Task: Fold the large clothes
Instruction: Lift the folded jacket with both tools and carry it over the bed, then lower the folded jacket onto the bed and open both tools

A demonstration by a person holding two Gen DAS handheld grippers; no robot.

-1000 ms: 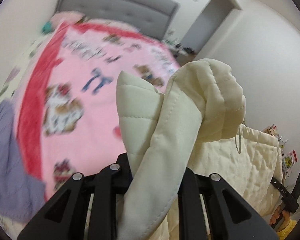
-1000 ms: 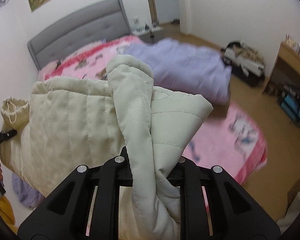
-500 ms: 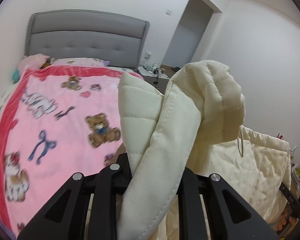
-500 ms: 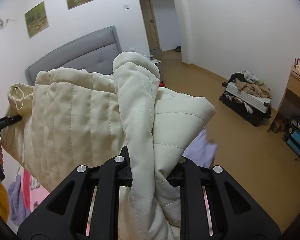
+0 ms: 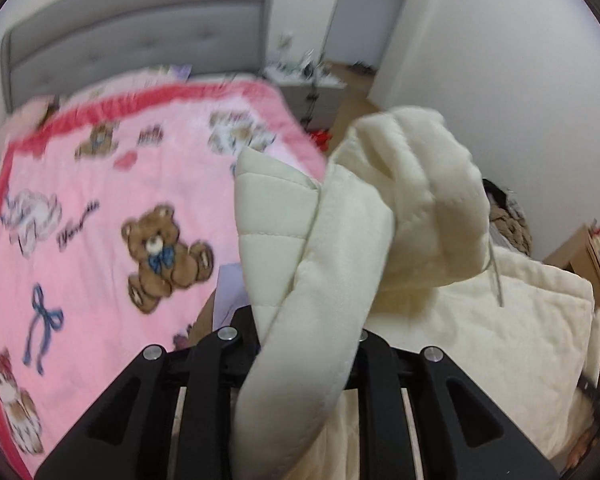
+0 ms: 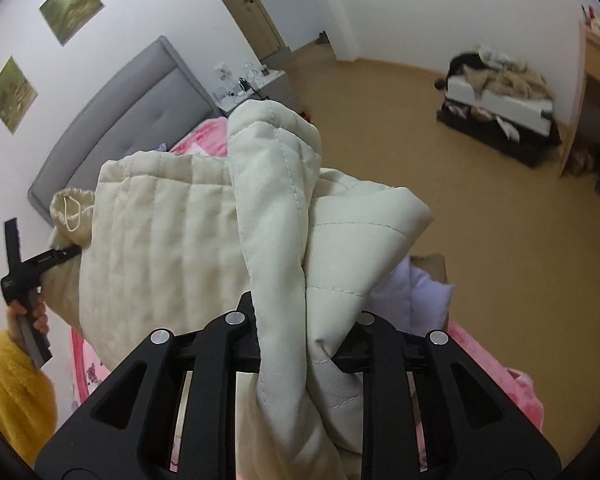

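So biggest thing first: the bed w/ the pink teddy-bear blanket point(image 5: 100, 208) fills the whole left half of the left wrist view, grey headboard point(image 5: 140, 36) across the upper left. In the right wrist view the tan floor point(image 6: 499, 240) takes the right side of the frame, and only bits of pink show at the lower edges. Next is the cream quilted jacket point(image 6: 172, 240), which is up in the air btwn both grippers, spread like a sheet across the middle-left of the right wrist view and bunched up center frame in both cams. The left gripper point(image 5: 300, 344) has its jaws pinching a thick fold of the jacket, fabric squeezed right btwn the fingers and flopping over to the right in the left wrist view; you can also see that gripper at the far left of the right wrist view, held by a hand point(image 6: 26, 316) in a yellow fuzzy sleeve point(image 6: 12, 392). The right gripper point(image 6: 300, 336) is likewise clamped on another bunched fold, bottom center. Smaller stuff: an open suitcase w/ clothes piled in it point(image 6: 499, 96) in the upper right, a lilac garment point(image 6: 411, 288) peeking out right of the jacket, a nightstand point(image 6: 256, 84) by the headboard, two green pics point(image 6: 71, 7) on the wall upper left, and a drawstring point(image 6: 72, 212) dangling off the jacket's left end.
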